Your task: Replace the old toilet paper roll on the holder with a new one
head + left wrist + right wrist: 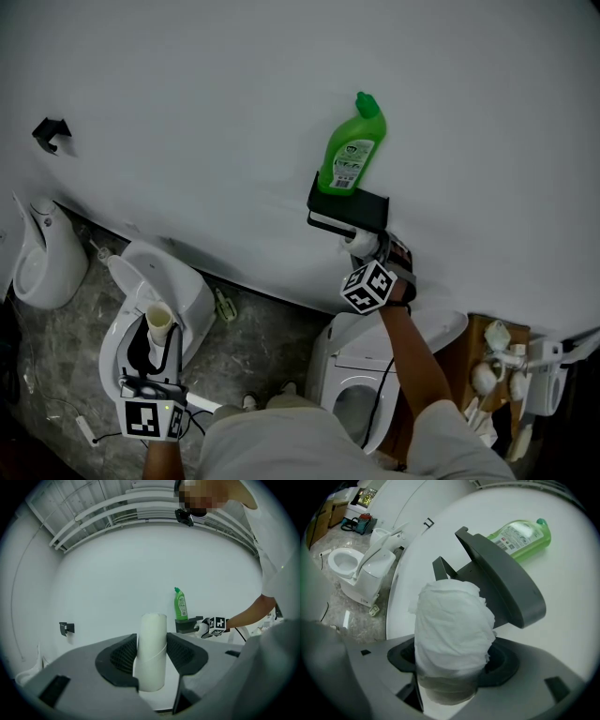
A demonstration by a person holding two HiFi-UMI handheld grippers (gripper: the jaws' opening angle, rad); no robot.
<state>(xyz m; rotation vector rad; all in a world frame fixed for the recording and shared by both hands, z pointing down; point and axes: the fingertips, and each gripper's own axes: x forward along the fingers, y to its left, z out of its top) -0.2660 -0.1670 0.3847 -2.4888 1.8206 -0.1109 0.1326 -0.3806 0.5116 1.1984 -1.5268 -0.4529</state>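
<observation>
The black wall holder (pixel 349 212) has its lid up, and a green bottle (pixel 352 148) stands on it. My right gripper (pixel 367 253) is just below the holder, shut on a full white toilet paper roll (pixel 452 634). In the right gripper view the roll fills the space between the jaws, with the holder (pixel 501 585) right behind it. Low at the left, my left gripper (pixel 155 345) is shut on an empty cardboard tube (pixel 152 651), held upright over a toilet. The left gripper view also shows the holder (pixel 186 625) and the right gripper (pixel 206 629) in the distance.
A white toilet (pixel 155 300) with its lid up stands under the left gripper, with another fixture (pixel 45 262) further left. A second toilet (pixel 370 375) is below the right arm, next to a wooden shelf (pixel 502 370) of fittings. A small black bracket (pixel 52 134) is on the wall.
</observation>
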